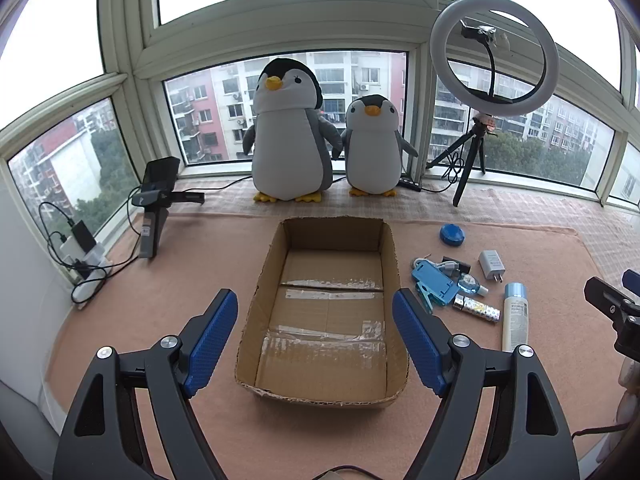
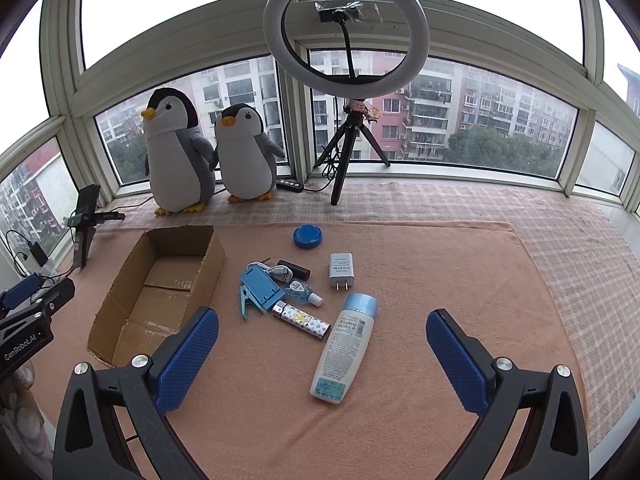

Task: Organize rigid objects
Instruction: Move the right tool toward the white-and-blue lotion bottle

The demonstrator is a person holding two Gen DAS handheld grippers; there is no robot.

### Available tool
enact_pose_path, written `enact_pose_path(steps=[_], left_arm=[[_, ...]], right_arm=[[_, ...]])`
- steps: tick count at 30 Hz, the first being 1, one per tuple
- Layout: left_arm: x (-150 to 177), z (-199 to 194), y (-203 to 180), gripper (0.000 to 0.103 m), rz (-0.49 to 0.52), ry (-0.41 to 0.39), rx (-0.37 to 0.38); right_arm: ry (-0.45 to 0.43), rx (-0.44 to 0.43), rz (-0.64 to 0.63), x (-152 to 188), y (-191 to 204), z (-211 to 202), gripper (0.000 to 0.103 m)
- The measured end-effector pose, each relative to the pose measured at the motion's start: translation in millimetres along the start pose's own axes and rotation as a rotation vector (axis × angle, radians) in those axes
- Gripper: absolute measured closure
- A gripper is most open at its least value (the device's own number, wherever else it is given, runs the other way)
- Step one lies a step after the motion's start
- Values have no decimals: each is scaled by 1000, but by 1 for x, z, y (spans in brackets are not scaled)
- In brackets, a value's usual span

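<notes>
Nothing is packed yet. The right gripper (image 2: 322, 354) hangs wide and empty over the near end of the white bottle (image 2: 344, 350), and the left gripper (image 1: 314, 338) gapes equally wide over the empty cardboard box (image 1: 256, 304). Farther off, just right of the box, lie the patterned tube (image 2: 301, 320), blue holder (image 2: 258, 290), charger (image 2: 341, 270) and blue tin (image 2: 307, 236). The likely next move is closing on the bottle.

Two plush penguins (image 1: 320, 136) upright against window (image 1: 280, 12). Ring light (image 2: 346, 36) on tripod beside them. Phone stand (image 1: 154, 208), chargers (image 1: 80, 248) at left sill.
</notes>
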State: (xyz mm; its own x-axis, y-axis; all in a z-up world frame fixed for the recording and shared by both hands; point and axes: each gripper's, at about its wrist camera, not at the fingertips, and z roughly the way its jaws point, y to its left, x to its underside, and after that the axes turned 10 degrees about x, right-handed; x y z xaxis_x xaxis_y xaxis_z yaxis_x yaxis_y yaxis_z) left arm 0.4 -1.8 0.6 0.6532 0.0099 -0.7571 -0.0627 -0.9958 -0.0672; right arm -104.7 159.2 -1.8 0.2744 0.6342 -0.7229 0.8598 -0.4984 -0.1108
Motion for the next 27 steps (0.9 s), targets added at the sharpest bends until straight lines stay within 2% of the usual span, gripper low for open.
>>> enact_pose_path(steps=[27], left_arm=[[4,4,2,23,-15,5,-11]], right_arm=[[1,-44,-45,1,3,1,0]])
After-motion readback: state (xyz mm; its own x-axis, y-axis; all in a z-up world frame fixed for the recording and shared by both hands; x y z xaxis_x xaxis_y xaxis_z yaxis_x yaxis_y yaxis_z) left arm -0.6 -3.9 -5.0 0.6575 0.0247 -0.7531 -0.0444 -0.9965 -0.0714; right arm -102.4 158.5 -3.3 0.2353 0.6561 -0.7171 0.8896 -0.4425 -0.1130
